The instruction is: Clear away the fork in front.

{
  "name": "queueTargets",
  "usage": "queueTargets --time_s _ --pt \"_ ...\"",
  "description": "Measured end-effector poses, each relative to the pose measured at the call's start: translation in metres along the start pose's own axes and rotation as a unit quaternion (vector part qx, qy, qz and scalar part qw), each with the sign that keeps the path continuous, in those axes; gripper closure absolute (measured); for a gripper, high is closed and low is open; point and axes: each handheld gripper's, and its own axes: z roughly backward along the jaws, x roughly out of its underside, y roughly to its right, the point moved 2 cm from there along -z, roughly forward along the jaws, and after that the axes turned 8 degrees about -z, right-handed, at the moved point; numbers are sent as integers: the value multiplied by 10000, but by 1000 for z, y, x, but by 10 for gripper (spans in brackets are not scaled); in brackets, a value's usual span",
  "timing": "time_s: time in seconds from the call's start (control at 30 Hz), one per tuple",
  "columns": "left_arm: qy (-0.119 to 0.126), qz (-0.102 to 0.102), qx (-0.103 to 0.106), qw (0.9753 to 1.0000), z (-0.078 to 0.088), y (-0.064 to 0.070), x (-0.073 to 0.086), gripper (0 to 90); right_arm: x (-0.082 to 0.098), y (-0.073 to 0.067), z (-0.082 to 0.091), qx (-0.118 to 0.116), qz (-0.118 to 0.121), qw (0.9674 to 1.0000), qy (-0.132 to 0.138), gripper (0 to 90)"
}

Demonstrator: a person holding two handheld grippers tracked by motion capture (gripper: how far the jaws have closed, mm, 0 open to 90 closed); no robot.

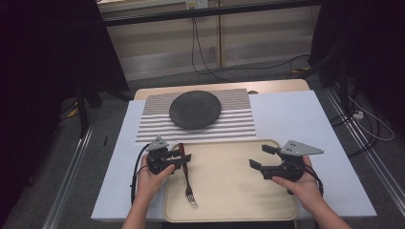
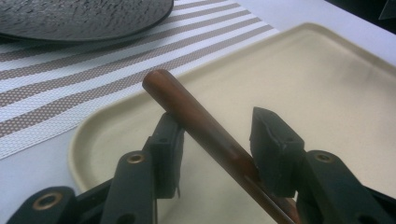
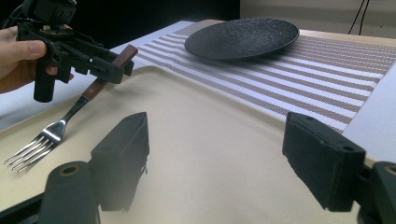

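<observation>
A fork (image 1: 189, 185) with a brown wooden handle (image 2: 205, 130) lies on the left part of a beige tray (image 1: 229, 176), tines (image 3: 32, 151) resting on the tray floor and handle end raised. My left gripper (image 1: 185, 160) has its jaws on either side of the handle. The handle leans across them at a slant, with a gap showing beside it, so the jaws stand open. My right gripper (image 1: 259, 156) hovers over the tray's right part, open, with nothing between its fingers.
A dark round plate (image 1: 195, 109) sits on a striped placemat (image 1: 239, 126) just beyond the tray. Both rest on a white table cover (image 1: 291, 114). Cables hang and trail across the floor behind the table.
</observation>
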Motion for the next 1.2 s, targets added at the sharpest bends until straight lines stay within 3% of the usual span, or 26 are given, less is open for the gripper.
queueTargets --time_s 0.57,1.2 --pt "-101 -25 -45 9999 2 -7 6 529 1 2 1 35 16 10000 -14 229" --pt "-122 103 -179 9997 5 -11 13 502 2 3 1 68 39 10000 -23 223"
